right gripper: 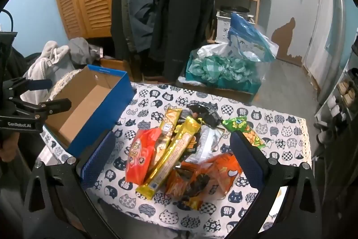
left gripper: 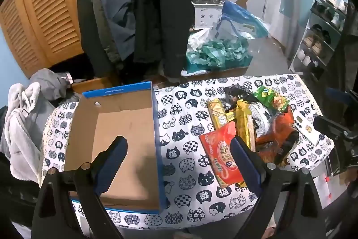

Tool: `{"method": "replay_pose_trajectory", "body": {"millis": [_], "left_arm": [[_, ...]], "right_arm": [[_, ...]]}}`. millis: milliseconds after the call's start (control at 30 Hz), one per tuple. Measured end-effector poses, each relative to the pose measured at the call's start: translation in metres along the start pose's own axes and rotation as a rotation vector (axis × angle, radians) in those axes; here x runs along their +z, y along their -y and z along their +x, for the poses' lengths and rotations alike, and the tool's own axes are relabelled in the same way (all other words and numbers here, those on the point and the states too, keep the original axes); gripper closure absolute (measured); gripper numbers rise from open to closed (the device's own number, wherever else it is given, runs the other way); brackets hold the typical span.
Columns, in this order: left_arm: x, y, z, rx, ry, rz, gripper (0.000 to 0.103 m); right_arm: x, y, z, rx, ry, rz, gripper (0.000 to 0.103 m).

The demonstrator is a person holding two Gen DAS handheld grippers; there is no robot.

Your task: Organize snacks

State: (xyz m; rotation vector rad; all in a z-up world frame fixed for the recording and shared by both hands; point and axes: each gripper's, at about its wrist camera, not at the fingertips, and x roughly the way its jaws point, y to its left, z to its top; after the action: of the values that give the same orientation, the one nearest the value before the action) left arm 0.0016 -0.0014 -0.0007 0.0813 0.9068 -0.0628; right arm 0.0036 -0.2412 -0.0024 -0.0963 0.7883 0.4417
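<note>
step: pre-pick, nothing boxed | snacks (right gripper: pixel 179 156) piled on desk (left gripper: pixel 179 127), box (left gripper: pixel 125 145) empty beside | left hand-held gripper (left gripper: pixel 179 156) & right hand-held gripper (right gripper: pixel 172 153) both spread wide, holding nothing | next prob: right closes on a top pkt

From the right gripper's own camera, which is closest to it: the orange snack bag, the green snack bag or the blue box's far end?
1. Orange snack bag, just ahead between its fingers.
2. Green snack bag, farther, right side.
3. Blue box far end, back left.
</note>
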Motion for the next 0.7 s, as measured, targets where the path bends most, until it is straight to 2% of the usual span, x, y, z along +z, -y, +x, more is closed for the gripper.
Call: {"method": "replay_pose_trajectory", "body": {"millis": [700], "left_arm": [[-0.0064, 0.0008, -0.0017, -0.015, -0.006, -0.007, 0.009]], "right_arm": [[-0.0049, 0.0003, 0.0047, -0.009, -0.013, -0.004, 0.003]]}}
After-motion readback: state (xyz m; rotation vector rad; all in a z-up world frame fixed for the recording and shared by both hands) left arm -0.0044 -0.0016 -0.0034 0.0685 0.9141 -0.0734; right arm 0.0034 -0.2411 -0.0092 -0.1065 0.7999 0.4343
